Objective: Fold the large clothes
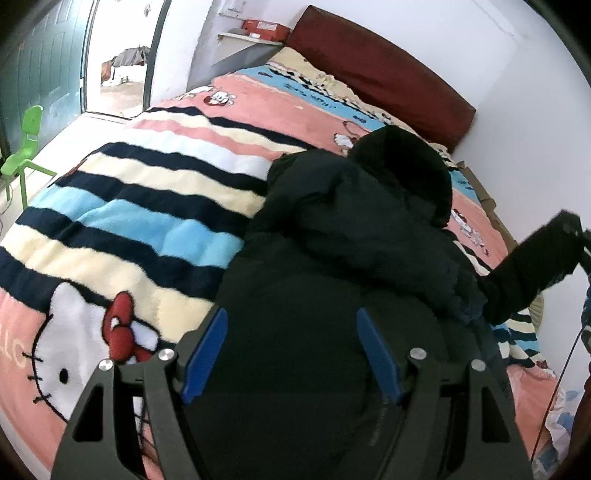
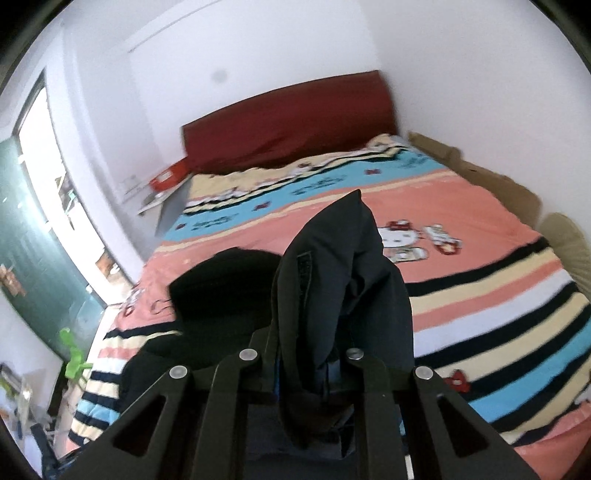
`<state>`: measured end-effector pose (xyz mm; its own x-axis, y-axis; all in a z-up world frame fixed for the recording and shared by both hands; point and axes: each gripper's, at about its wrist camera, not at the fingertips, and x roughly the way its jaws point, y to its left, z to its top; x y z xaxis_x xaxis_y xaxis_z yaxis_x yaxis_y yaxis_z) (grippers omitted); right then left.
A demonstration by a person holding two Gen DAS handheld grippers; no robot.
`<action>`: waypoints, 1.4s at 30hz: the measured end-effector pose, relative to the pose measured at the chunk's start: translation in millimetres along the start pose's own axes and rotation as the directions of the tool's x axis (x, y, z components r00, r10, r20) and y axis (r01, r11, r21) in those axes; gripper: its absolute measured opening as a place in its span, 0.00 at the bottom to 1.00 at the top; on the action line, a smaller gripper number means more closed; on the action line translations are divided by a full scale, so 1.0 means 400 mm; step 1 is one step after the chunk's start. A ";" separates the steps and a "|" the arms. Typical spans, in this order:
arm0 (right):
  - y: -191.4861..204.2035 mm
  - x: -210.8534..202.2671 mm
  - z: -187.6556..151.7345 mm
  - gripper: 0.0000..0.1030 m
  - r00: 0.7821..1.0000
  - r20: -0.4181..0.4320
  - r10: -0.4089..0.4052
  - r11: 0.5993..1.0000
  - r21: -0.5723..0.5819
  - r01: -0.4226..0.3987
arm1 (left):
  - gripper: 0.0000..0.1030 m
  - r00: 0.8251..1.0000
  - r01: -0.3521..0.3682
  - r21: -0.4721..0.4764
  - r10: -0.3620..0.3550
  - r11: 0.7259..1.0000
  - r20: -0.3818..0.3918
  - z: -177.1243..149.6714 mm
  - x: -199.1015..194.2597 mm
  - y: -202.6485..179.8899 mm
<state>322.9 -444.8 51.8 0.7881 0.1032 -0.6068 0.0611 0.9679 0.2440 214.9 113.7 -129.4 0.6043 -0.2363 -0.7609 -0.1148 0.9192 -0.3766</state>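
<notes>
A large black padded jacket (image 1: 332,236) lies on the bed, its hood (image 1: 402,166) toward the headboard. My left gripper (image 1: 291,354) is open just above the jacket's lower body, its blue pads (image 1: 207,350) spread wide with nothing between them. One sleeve (image 1: 532,262) is lifted off the bed to the right. My right gripper (image 2: 306,365) is shut on that sleeve (image 2: 340,266), which bunches up between the jaws and stands above the bed. The hood (image 2: 225,280) shows left of it.
The bed has a striped Hello Kitty blanket (image 1: 147,192) and a dark red headboard (image 1: 384,70). A green plastic chair (image 1: 26,147) and an open doorway (image 1: 118,55) are at the left. A shelf with a red box (image 1: 262,27) is by the headboard. Cardboard (image 2: 491,177) lines the wall side.
</notes>
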 end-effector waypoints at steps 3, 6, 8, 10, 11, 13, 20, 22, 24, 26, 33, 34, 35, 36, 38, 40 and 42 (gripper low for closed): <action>0.091 0.031 -0.019 0.14 0.999 -0.021 0.029 0.999 -0.042 -0.030 | 0.69 1.000 0.010 -0.026 -0.010 1.000 -0.005 -0.002 0.002 0.040; 0.192 0.067 -0.048 0.14 0.997 -0.050 0.066 0.995 -0.076 -0.069 | 0.69 1.000 0.013 -0.040 -0.013 0.999 -0.001 0.000 -0.005 0.073; 0.260 0.096 -0.072 0.14 0.993 -0.072 0.091 0.990 -0.097 -0.098 | 0.69 1.000 0.014 -0.048 -0.014 0.999 0.004 0.001 -0.012 0.095; 0.328 0.126 -0.101 0.14 0.989 -0.098 0.114 0.985 -0.123 -0.125 | 0.69 1.000 0.014 -0.057 -0.013 0.998 0.009 0.002 -0.019 0.121; 0.351 0.142 -0.113 0.14 0.987 -0.110 0.120 0.982 -0.131 -0.135 | 0.69 1.000 0.013 -0.063 -0.012 0.998 0.011 0.002 -0.023 0.134; 0.407 0.170 -0.147 0.14 0.981 -0.138 0.135 0.977 -0.147 -0.155 | 0.69 1.000 0.013 -0.080 -0.012 0.997 0.013 0.001 -0.028 0.162; 0.560 0.269 -0.288 0.14 0.958 -0.251 0.137 0.960 -0.205 -0.191 | 0.69 1.000 0.005 -0.132 -0.005 0.991 0.002 -0.015 -0.031 0.249; 0.591 0.295 -0.326 0.14 0.953 -0.279 0.121 0.956 -0.227 -0.188 | 0.69 1.000 0.003 -0.143 -0.004 0.990 -0.002 -0.021 -0.027 0.263; 0.622 0.323 -0.371 0.15 0.946 -0.309 0.098 0.951 -0.251 -0.180 | 0.69 1.000 0.003 -0.151 -0.004 0.988 -0.008 -0.026 -0.023 0.274; 0.642 0.343 -0.407 0.15 0.942 -0.328 0.073 0.946 -0.276 -0.169 | 0.69 1.000 0.004 -0.155 -0.006 0.988 -0.010 -0.031 -0.020 0.278; 0.677 0.399 -0.496 0.24 0.932 -0.361 0.012 0.939 -0.315 -0.135 | 0.69 1.000 -0.007 -0.149 0.005 0.989 -0.013 -0.029 -0.026 0.278; 0.676 0.402 -0.503 0.28 0.931 -0.365 0.015 0.941 -0.309 -0.136 | 0.69 1.000 -0.011 -0.149 0.009 0.989 -0.011 -0.026 -0.029 0.276; 0.673 0.404 -0.504 0.37 0.929 -0.370 0.020 0.944 -0.300 -0.139 | 0.69 1.000 -0.014 -0.148 0.013 0.989 -0.008 -0.023 -0.034 0.276; 0.670 0.404 -0.504 0.42 0.926 -0.376 0.034 0.947 -0.285 -0.150 | 0.69 1.000 -0.020 -0.147 0.020 0.989 -0.002 -0.019 -0.041 0.273; 0.671 0.398 -0.505 0.57 0.927 -0.373 0.046 0.949 -0.274 -0.158 | 0.69 0.999 -0.035 -0.140 0.036 0.990 0.007 -0.011 -0.053 0.268; 0.678 0.384 -0.505 0.61 0.927 -0.370 0.061 0.945 -0.277 -0.173 | 0.69 0.998 -0.061 -0.124 0.063 0.990 0.012 -0.001 -0.063 0.256; 0.682 0.369 -0.500 0.63 0.925 -0.368 0.095 0.942 -0.268 -0.203 | 0.69 0.996 -0.085 -0.107 0.087 0.991 0.014 0.008 -0.068 0.242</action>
<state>333.4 -119.7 -122.6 0.5091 0.2718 -0.8167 -0.2671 0.9519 0.1503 190.0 210.3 -143.3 0.6029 -0.1506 -0.7835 -0.2500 0.8969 -0.3648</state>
